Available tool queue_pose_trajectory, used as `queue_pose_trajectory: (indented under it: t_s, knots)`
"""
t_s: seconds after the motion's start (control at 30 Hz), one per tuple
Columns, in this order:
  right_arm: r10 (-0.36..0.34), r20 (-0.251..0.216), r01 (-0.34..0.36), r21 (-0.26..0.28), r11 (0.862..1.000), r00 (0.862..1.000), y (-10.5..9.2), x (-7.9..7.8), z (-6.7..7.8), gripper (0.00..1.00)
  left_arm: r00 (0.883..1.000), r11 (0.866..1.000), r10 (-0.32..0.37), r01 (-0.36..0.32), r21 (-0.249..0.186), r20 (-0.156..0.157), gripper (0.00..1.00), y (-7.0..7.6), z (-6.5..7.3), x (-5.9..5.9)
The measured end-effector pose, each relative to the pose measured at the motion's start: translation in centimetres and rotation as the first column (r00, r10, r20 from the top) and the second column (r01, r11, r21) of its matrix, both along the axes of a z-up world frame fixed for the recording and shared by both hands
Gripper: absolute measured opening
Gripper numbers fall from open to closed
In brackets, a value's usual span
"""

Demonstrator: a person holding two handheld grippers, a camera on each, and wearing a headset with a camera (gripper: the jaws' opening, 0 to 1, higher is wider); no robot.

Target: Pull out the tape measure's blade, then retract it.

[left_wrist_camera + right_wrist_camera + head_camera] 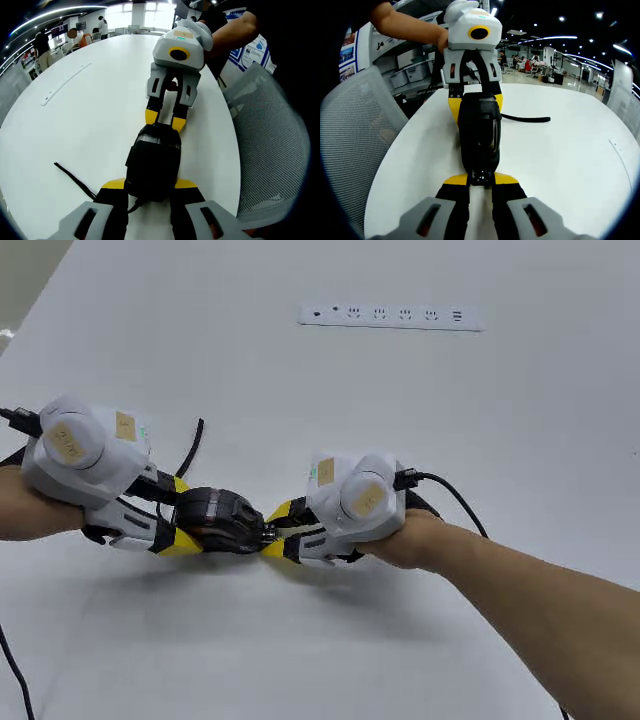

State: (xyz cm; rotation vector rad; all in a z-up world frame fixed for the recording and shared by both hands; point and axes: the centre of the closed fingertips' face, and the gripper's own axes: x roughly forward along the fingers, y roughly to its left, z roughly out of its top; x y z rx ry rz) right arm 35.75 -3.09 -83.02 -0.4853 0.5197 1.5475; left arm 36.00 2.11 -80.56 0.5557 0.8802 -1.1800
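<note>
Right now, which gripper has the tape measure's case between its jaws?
The left gripper: its yellow tips straddle the black tape measure, while the right gripper only pinches its blade end.

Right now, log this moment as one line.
left gripper: jaws shut on tape measure case | right gripper: jaws shut on blade end | pull-out: not yet begun

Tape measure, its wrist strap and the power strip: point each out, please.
Tape measure [218, 520]: head view, top of the black case.
Wrist strap [525, 119]: right gripper view, mid-length of the loose black band.
Power strip [390, 316]: head view, middle of its white body.
</note>
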Motion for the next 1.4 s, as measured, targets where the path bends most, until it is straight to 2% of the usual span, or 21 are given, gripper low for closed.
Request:
queue_pose_trajectory:
  t_s: [0.03, 0.33, 0.7, 1.4]
  knots:
    - [0.004, 0.011, -0.004, 0.009, 1.0, 1.0, 0.16, 0.07, 0.11, 0.13, 1.0, 1.0, -0.013, 0.013, 0.003, -0.001, 0.29, -0.01, -0.03, -0.12]
    - [0.009, 0.018, -0.009, -0.003, 1.0, 1.0, 0.15, 0.03, 0.11, 0.12, 1.0, 1.0, 0.01, -0.01, -0.011, -0.008, 0.29, -0.05, 0.03, -0.26]
    - [0.037, 0.035, -0.036, -0.039, 0.999, 0.999, 0.15, 0.18, 0.17, 0.11, 1.0, 1.0, 0.016, -0.016, -0.006, -0.008, 0.29, 0.14, 0.08, -0.27]
    - [0.053, 0.039, -0.05, -0.07, 0.996, 0.998, -0.18, -0.08, 0.06, 0.11, 0.999, 1.0, 0.026, -0.026, -0.006, -0.021, 0.29, 0.29, -0.14, -0.54]
